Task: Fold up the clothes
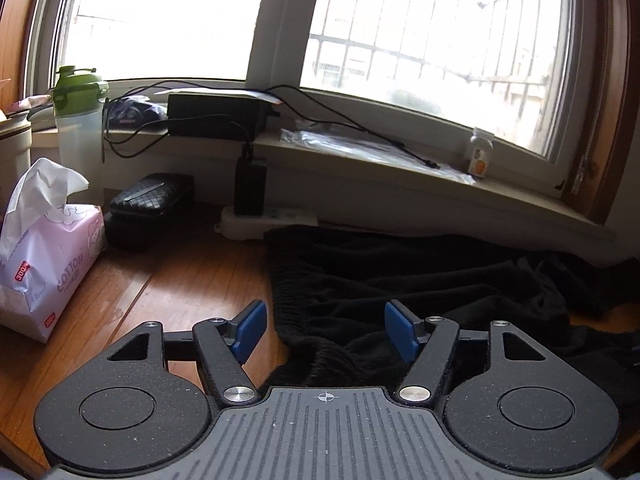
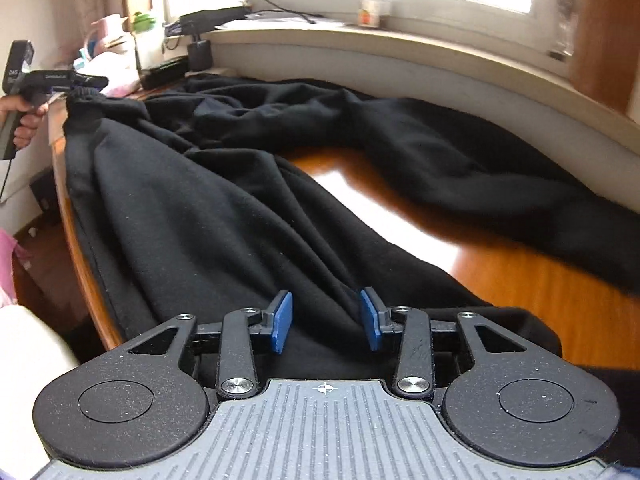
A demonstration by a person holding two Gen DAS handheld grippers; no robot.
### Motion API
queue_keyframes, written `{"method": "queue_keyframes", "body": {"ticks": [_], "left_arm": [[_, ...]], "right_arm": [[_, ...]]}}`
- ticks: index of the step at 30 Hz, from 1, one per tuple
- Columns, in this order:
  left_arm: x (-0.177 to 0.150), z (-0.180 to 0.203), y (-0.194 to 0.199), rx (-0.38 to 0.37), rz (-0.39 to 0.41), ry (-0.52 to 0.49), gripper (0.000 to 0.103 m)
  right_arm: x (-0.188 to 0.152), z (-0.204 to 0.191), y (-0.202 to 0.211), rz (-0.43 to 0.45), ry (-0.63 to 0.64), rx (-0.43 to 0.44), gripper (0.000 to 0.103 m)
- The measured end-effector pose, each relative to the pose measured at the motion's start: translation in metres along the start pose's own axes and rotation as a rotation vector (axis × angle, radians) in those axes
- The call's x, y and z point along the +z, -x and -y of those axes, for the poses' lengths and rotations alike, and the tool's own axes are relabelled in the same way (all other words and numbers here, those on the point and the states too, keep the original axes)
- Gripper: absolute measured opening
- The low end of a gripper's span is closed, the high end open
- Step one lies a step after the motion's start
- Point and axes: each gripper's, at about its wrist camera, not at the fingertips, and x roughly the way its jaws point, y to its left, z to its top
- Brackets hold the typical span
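Black trousers [image 2: 224,208] lie spread on a wooden table [image 2: 520,280], the two legs apart and bare wood between them. Low over the near leg's end, my right gripper [image 2: 326,320] stands open, and a ridge of the cloth runs between its blue pads [image 2: 282,322]. My left gripper [image 1: 326,332] is open over the ribbed waistband [image 1: 304,304], with cloth under its right finger and wood under its left. The right wrist view shows the left gripper [image 2: 86,79] at the far left, held by a hand [image 2: 24,120], right at the waistband.
A tissue pack [image 1: 44,256], a green-lidded shaker bottle [image 1: 78,120], a black case [image 1: 150,196] and a power strip [image 1: 268,220] crowd the table's far-left corner. The windowsill [image 1: 360,160] carries cables, a black box and a small bottle [image 1: 480,152]. The table's curved edge [image 2: 76,248] drops off at the left.
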Motion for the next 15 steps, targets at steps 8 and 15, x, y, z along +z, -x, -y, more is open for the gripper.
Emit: {"method": "queue_keyframes", "body": {"ticks": [8, 15], "left_arm": [[-0.008, -0.020, -0.001, -0.015, -0.048, 0.047, 0.070], [-0.030, -0.027, -0.006, -0.027, -0.115, 0.055, 0.070]], "right_arm": [[0.052, -0.024, -0.013, 0.095, 0.066, 0.013, 0.051], [0.141, -0.104, -0.117, 0.137, 0.168, 0.192, 0.052]]}}
